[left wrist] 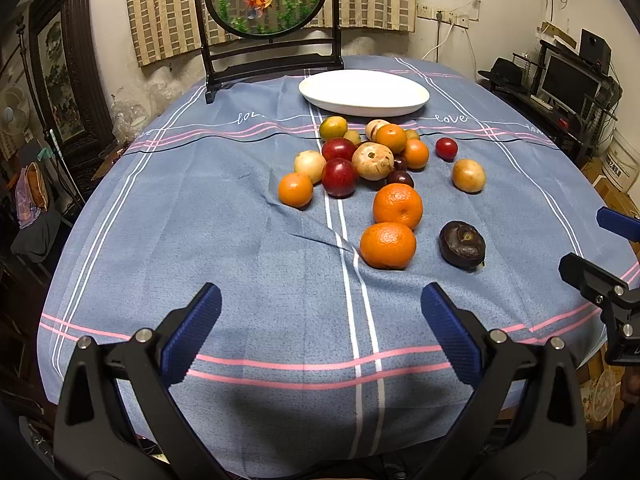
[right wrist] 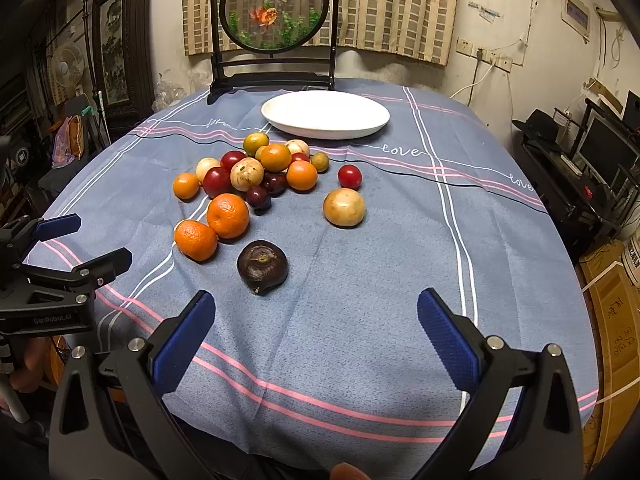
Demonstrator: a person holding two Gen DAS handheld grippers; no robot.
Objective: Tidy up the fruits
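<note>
Left black two-finger gripper with blue ribbed pads (left wrist: pixel 320 312), spread wide and holding nothing, hovers over the near edge of the round table under a blue cloth with pink and white stripes (left wrist: pixel 240 280); neither pad touches any fruit. Right black two-finger gripper with blue ribbed pads (right wrist: pixel 316 312) is likewise wide open and empty, above the same near edge and toward its right side; in the left wrist view it shows at the frame's right margin.

Nearest fruit: a dark brown, wrinkled round fruit (right wrist: pixel 262 266), alone on the cloth, just beyond the right gripper's left pad and ahead and to the right of the left gripper. Left of it lie two large oranges (left wrist: pixel 388 245), touching each other, the nearer one ahead of the left gripper's right pad.

Beyond these, toward the table's centre, sits a tight cluster of small oranges, red plums, pale tan round fruits and dark purple plums (left wrist: pixel 372 160). A single tan round fruit (right wrist: pixel 344 207) and a small red plum (right wrist: pixel 349 176) lie apart to the cluster's right.

Farthest, near the far edge, rests an empty white oval plate (right wrist: pixel 280 114), just behind the cluster. Behind it stands a dark wooden stand with a round goldfish panel (right wrist: pixel 276 8).
</note>
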